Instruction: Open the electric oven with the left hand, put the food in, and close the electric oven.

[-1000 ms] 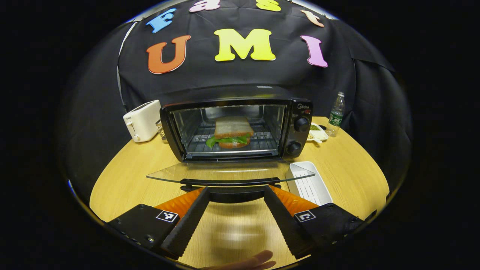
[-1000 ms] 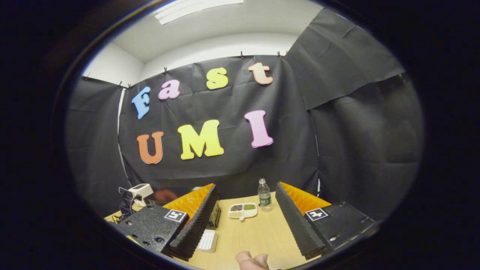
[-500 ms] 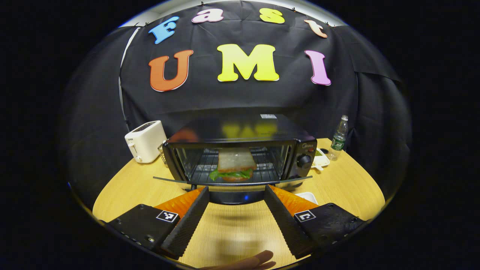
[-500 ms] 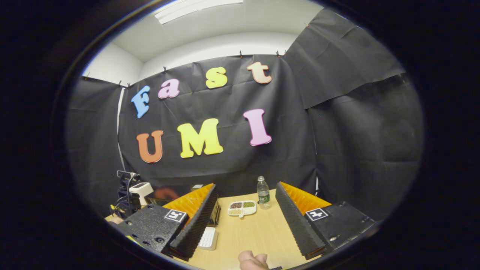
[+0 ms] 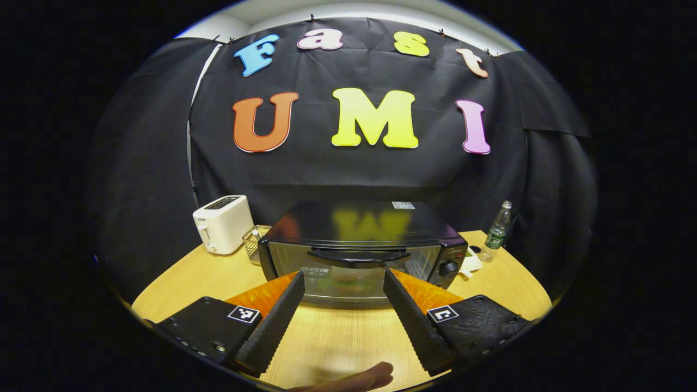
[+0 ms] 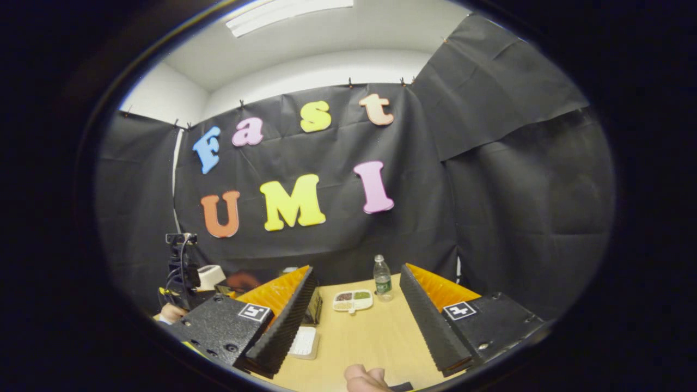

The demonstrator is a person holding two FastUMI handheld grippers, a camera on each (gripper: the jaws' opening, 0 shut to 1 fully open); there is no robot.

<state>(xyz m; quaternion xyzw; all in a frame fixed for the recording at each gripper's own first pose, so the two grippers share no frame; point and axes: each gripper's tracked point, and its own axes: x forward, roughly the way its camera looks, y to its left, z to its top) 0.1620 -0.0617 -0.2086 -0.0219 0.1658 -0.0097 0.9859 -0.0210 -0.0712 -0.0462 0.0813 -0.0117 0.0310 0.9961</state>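
The left tool [image 5: 341, 305] hangs wide open and empty just off the near edge of the surface [image 5: 337, 343], fingers astride the oven door [image 5: 354, 275]. The right tool [image 6: 354, 318] is likewise spread and holds nothing. The electric oven [image 5: 362, 250] sits mid-surface, door up, the food a faint blur behind the glass. The risk, I judge: the door may not be fully latched and could drop open unpressed. Beyond, a toaster [image 5: 223, 223] stands at the far left edge, a bottle [image 5: 496, 233] at the far right, black cloth behind
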